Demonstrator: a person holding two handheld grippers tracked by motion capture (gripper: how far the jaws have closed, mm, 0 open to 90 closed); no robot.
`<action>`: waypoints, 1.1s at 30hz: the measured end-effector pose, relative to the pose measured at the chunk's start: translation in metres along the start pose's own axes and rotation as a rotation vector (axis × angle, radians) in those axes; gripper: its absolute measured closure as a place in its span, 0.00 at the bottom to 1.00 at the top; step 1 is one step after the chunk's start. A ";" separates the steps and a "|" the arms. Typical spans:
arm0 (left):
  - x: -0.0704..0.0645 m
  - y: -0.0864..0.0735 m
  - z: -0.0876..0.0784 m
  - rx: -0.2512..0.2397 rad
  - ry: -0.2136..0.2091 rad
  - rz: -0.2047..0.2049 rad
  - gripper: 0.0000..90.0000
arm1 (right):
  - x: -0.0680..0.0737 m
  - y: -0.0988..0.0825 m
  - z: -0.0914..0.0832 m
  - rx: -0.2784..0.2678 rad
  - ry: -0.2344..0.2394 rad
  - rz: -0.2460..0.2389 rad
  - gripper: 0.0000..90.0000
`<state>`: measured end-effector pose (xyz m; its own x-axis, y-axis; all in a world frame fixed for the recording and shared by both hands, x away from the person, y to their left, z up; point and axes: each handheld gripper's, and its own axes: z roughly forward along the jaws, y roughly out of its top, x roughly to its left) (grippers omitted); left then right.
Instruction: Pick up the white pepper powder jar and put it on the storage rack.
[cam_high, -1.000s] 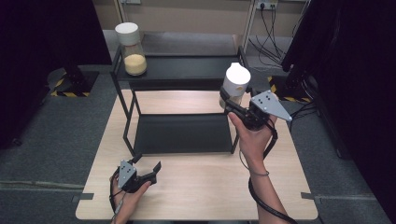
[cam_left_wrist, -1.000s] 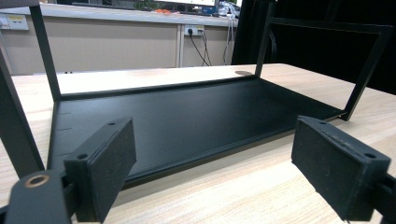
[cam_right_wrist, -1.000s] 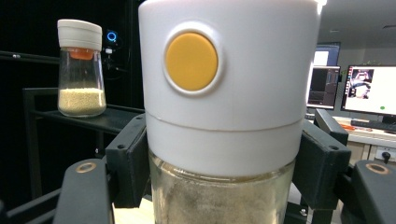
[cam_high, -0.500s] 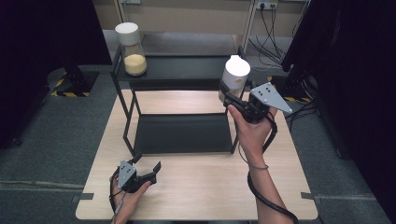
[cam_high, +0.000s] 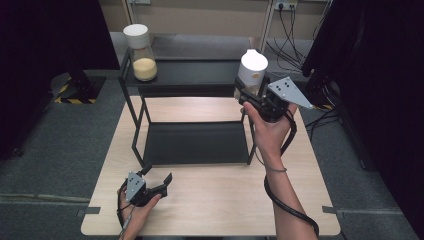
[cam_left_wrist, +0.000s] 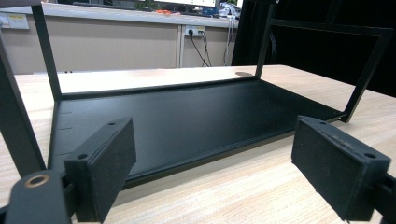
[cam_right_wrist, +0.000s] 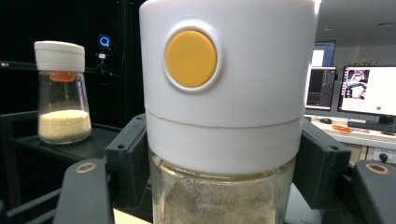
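Wooden table (cam_high: 210, 200) carries a black rack (cam_high: 195, 142). Right tool (cam_high: 250, 95) is clamped on a white-lidded jar (cam_high: 252, 67), held upright beside the rack's top shelf. Left tool (cam_high: 160, 181) rests on the table, jaws apart.

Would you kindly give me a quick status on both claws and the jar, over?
Right claw shut on jar, held above the rack's top shelf. Left claw open, idle on table. Second jar at shelf's far end, clear of the path.
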<state>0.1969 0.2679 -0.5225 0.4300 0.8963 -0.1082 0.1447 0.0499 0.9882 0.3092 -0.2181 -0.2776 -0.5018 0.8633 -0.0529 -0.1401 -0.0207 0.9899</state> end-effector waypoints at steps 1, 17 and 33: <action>0.000 0.000 0.000 0.000 0.000 0.000 0.15 | -0.001 0.001 0.001 0.000 -0.002 0.002 0.34; 0.000 -0.001 0.000 -0.003 0.000 0.000 0.15 | -0.005 0.017 0.027 0.019 -0.021 0.021 0.34; 0.000 0.000 -0.001 -0.002 -0.002 0.001 0.15 | -0.007 0.028 0.064 0.062 -0.044 0.048 0.34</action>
<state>0.1961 0.2684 -0.5228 0.4315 0.8957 -0.1078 0.1429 0.0501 0.9885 0.3632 -0.1929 -0.2407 -0.4687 0.8834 -0.0008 -0.0632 -0.0326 0.9975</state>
